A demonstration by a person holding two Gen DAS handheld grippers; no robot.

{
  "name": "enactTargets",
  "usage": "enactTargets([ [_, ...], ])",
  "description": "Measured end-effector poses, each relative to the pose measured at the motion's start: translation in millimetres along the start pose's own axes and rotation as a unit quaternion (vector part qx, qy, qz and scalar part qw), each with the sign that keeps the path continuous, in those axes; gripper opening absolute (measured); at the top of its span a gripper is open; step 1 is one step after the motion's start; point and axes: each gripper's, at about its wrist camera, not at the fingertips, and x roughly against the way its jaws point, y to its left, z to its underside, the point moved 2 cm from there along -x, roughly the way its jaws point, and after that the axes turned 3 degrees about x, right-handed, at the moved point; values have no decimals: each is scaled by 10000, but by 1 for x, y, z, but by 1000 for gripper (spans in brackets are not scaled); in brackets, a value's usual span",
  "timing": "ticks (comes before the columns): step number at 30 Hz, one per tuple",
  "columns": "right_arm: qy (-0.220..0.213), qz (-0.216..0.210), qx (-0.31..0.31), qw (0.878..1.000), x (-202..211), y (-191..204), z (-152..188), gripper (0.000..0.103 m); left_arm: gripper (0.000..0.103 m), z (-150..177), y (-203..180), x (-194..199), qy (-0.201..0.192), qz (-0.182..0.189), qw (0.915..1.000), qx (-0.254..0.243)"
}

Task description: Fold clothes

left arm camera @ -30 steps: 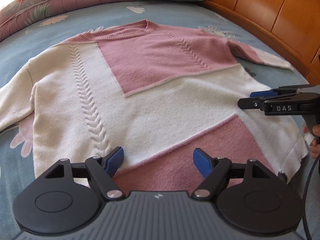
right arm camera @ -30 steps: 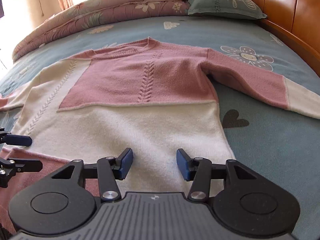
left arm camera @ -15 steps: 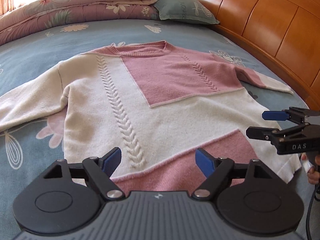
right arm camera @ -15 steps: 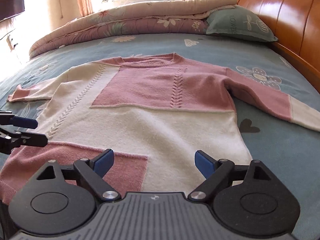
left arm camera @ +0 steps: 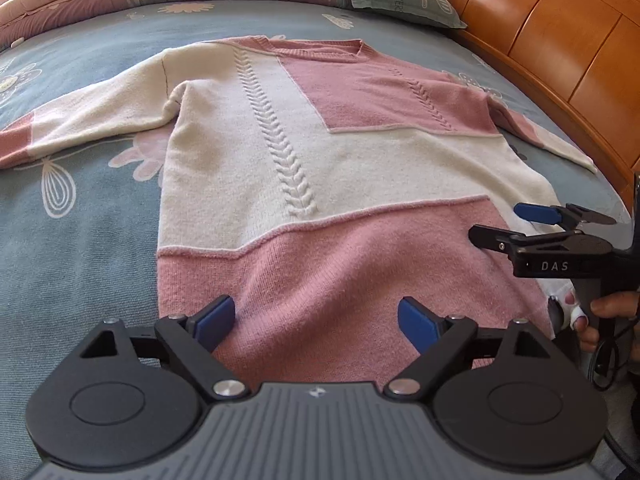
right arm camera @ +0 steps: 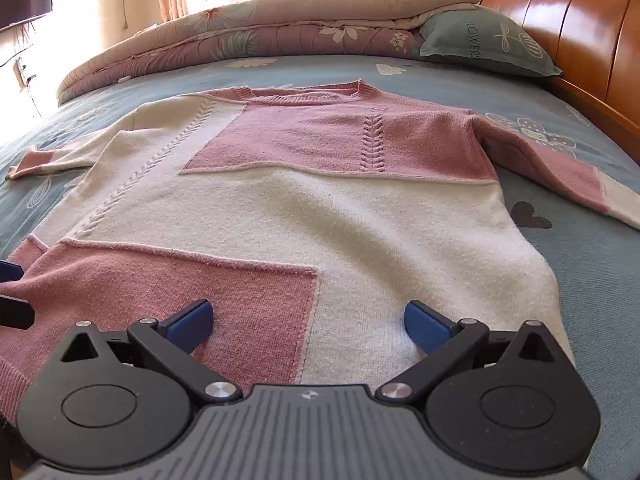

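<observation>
A pink and cream knitted sweater (left arm camera: 340, 168) lies flat on the bed, front up, both sleeves spread out; it also shows in the right wrist view (right arm camera: 320, 208). My left gripper (left arm camera: 316, 320) is open and empty, just above the pink hem panel. My right gripper (right arm camera: 306, 322) is open and empty above the hem, over the seam between pink and cream. The right gripper also shows in the left wrist view (left arm camera: 508, 226) at the sweater's right hem corner. The left gripper's fingertips (right arm camera: 12, 296) show at the left edge of the right wrist view.
The bed has a blue flowered sheet (left arm camera: 72, 240). A rolled pink quilt (right arm camera: 260, 40) and a green pillow (right arm camera: 480, 44) lie at the far end. A wooden headboard (right arm camera: 580, 32) runs along the right side.
Both grippers have pulled back toward the sweater's hem and risen, so more of the sweater shows. The right gripper's jaws have opened wider. The sweater has not moved.
</observation>
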Motion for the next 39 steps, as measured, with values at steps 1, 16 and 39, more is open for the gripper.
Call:
enactTargets([
  [1, -26, 37, -3, 10000, -1, 1, 0, 103, 89, -7, 2, 0, -60, -12, 10000, 5],
  [16, 219, 91, -11, 9997, 22, 4, 15, 103, 87, -71, 31, -48, -319, -271, 9990, 122],
  [39, 26, 191, 21, 9998, 16, 8, 14, 103, 89, -31, 3, -10, 85, 680, 9953, 683],
])
